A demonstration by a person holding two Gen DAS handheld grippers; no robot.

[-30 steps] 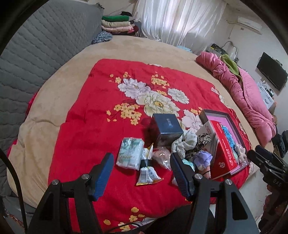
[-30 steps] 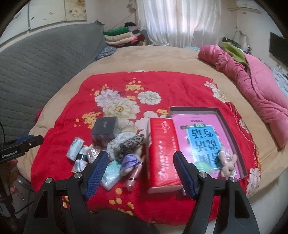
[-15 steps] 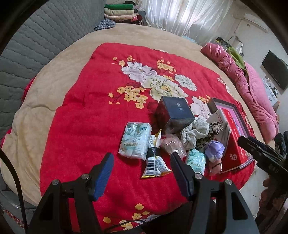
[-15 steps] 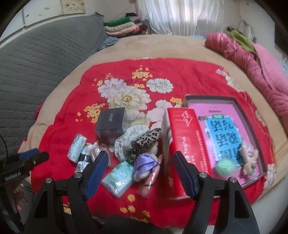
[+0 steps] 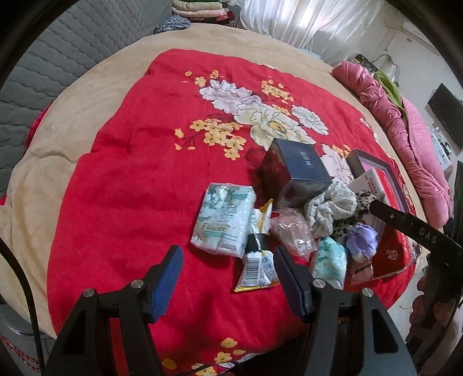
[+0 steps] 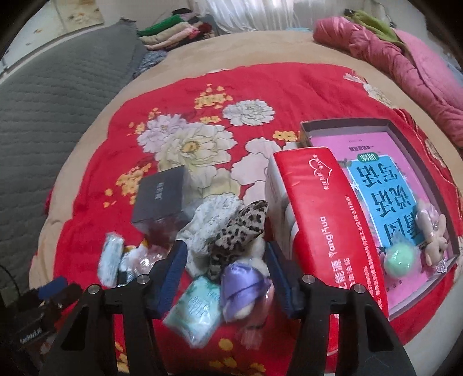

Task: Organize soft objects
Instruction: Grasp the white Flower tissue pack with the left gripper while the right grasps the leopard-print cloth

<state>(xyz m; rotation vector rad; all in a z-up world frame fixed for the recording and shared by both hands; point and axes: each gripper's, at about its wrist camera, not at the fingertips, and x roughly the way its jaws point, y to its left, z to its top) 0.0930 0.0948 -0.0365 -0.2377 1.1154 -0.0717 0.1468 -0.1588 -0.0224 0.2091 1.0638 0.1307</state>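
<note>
Jaws on both grippers are spread wide, holding nothing. The right gripper [image 6: 225, 277] is the nearer one — the purple plush [image 6: 243, 286] lies right between its fingers, long axis pointing back toward the camera. The left gripper [image 5: 228, 277] hangs off near the tissue pack [image 5: 224, 219].

Soft daylight through curtain [image 5: 292, 23]; fisheye bending, dark vignette at edges; right wrist view slightly motion-blurred.

I'm seeing a heap of small packets and scrunchies [image 6: 231, 231] lying on the bed [image 6: 260, 49], a box [image 6: 160, 199] behind it, a tissue pack [image 6: 324, 219] leaning right of it against a tray [image 6: 405, 138].
</note>
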